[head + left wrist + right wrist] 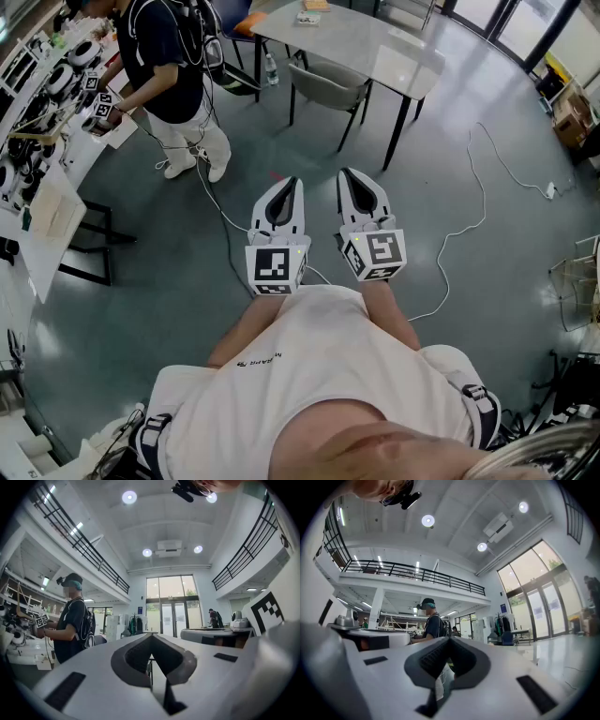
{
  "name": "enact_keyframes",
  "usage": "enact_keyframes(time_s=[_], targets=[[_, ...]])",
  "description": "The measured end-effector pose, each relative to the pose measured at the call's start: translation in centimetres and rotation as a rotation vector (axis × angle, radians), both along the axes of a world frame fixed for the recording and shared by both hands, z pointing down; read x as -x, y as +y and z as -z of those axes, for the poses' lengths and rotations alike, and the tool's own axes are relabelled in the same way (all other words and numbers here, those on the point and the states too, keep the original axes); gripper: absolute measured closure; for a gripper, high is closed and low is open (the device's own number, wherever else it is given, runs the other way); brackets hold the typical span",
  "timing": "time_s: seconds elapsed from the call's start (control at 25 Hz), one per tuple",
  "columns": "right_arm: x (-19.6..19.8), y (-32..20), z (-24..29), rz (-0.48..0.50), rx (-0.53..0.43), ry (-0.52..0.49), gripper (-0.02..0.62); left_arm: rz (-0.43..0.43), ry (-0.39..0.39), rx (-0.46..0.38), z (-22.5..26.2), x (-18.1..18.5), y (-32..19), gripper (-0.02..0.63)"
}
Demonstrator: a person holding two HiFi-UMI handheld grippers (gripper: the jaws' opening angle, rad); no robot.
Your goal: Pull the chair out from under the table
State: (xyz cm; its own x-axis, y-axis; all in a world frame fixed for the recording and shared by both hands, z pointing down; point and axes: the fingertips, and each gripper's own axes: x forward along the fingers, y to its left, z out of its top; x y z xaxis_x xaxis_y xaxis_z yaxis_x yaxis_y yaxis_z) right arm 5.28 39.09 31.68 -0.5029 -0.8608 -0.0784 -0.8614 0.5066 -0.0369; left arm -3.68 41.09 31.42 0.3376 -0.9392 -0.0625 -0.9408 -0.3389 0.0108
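Note:
In the head view a grey chair (328, 84) stands pushed in under the near side of a grey table (375, 47), at the top centre. My left gripper (292, 180) and right gripper (345, 172) are held side by side above the floor in front of me, pointing toward the table and well short of the chair. Both have their jaws shut with nothing between them. The left gripper view shows my left gripper (151, 635) with its pads meeting at the tip. In the right gripper view my right gripper (450, 639) is likewise shut and empty.
A person (173, 75) stands at a cluttered workbench (47, 112) on the left. Cables (469, 187) trail across the grey floor to the right and between me and the person. A bottle (271, 67) stands on the floor by the table's left leg.

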Motion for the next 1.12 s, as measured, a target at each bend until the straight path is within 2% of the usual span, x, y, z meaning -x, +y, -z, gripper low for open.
enact_keyframes(time_s=[0.44,1.12], targets=[[-2.0,-1.4,-0.3,0.015,-0.02,0.006,0.581,0.021,-0.018,0.001,-0.5,-2.3,-1.4,0.601],[-10.1,-3.2,-0.6,0.073,-0.022,-0.017,0.581,0.081,-0.044,-0.002,-1.1,-10.5,-3.4,0.601]])
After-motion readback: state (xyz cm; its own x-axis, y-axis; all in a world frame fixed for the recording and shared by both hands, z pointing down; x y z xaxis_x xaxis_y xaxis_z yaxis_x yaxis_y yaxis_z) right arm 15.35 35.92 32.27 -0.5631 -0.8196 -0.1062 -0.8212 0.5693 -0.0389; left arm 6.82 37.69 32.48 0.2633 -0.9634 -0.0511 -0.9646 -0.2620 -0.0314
